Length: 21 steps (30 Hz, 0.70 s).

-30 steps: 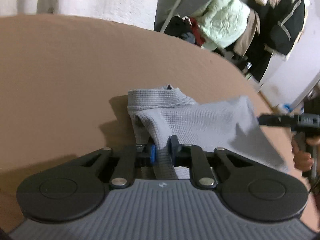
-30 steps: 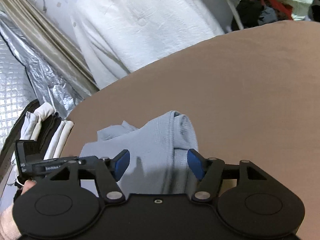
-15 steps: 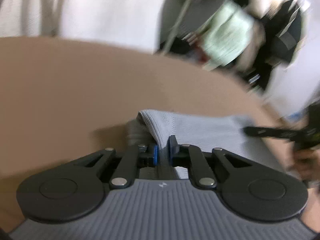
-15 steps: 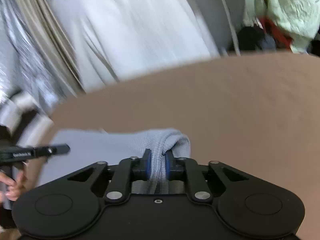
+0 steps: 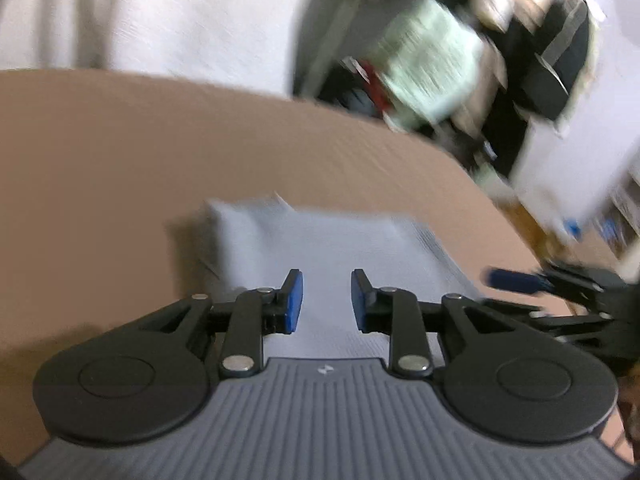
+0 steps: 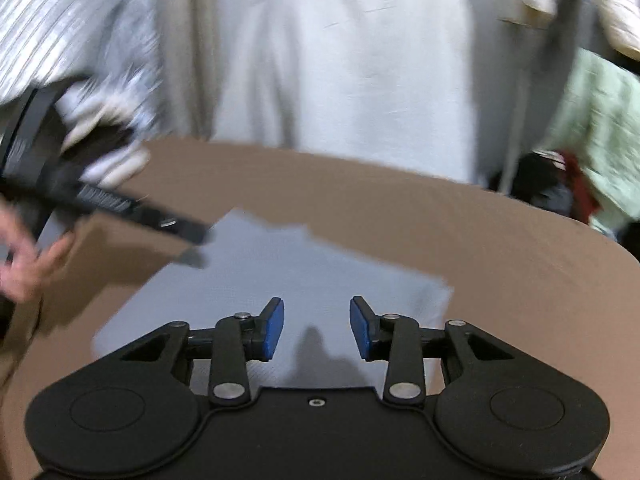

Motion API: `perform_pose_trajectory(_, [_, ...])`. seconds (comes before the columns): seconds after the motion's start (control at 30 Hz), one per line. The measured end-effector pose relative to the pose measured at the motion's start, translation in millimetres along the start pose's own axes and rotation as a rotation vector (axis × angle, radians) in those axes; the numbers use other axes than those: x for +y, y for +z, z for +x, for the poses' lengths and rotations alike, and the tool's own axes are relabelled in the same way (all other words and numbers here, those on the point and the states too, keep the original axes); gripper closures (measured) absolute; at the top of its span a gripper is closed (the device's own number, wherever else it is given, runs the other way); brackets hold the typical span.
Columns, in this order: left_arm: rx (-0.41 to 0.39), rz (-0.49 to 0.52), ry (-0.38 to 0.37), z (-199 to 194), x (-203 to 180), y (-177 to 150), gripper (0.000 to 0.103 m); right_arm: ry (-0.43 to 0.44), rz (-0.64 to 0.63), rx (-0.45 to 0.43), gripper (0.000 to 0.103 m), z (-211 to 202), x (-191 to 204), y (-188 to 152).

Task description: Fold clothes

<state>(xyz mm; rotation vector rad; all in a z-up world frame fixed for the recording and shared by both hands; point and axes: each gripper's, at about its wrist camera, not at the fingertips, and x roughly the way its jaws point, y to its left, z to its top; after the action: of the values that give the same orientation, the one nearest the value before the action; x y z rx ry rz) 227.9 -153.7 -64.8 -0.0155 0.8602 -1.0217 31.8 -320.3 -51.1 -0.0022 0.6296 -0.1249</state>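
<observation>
Behind brown table, heaped clothes, white sheet

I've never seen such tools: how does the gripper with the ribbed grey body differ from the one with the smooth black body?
The left gripper has a ribbed grey body; the right gripper has a smooth black one. Both have blue pads, jaws opening with nothing between them, and hover over the folded grey garment on the brown surface.

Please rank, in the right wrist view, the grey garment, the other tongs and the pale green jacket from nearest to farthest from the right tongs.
1. Grey garment: lying just beyond the right tongs, whose jaws are opening with nothing between them.
2. Left tongs: upper left, over the garment's far corner.
3. Pale green jacket: far right, beyond the brown surface.
</observation>
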Motion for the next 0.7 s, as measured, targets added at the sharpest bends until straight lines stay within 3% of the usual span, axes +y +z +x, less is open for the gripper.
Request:
perform_pose_trajectory(0.07, [0.102,0.019,0.072,13,-9,-19,0.078,-0.069,-0.056,0.058,0.061,9,10,-24])
perform_pose_trajectory(0.13, [0.175,-0.003,0.117,23,-6,-40,0.078,-0.113,-0.008,0.084,0.058,13,0,-52])
perform_pose_trajectory(0.2, [0.137,0.037,0.105,17,-10,-48,0.078,-0.082,0.09,0.05,0.057,3,-17,-72])
perform_pose_trajectory(0.27, [0.154,0.165,0.146,6,-24,-52,0.078,-0.066,0.2,0.029,0.057,-7,-29,-77])
perform_pose_trajectory(0.3, [0.16,0.156,0.149,0,-24,-52,0.078,-0.068,0.246,0.032,0.057,-11,-33,-76])
perform_pose_trajectory(0.33, [0.167,0.147,0.153,-7,-24,-52,0.076,-0.09,0.248,0.045,0.048,-13,-32,-74])
perform_pose_trajectory(0.37, [0.173,0.139,0.156,-14,-23,-52,0.067,-0.113,0.249,0.058,0.035,-16,-31,-72])
perform_pose_trajectory(0.4, [0.175,0.106,0.151,-22,-20,-52,0.057,-0.136,0.25,0.072,0.033,-18,-30,-70])
perform_pose_trajectory(0.47, [0.171,0.032,0.158,-37,-10,-55,0.046,-0.146,0.281,0.089,0.033,-26,-31,-69])
perform_pose_trajectory(0.5, [0.174,0.011,0.176,-43,-5,-58,0.044,-0.139,0.315,0.095,0.033,-31,-34,-69])
perform_pose_trajectory(0.6, [0.21,-0.113,0.197,-58,22,-70,0.043,-0.063,0.578,0.115,0.032,-43,-41,-87])
perform_pose_trajectory(0.7, [0.224,-0.364,0.038,-61,50,-80,0.039,0.051,0.87,0.15,0.028,-46,-44,-121])
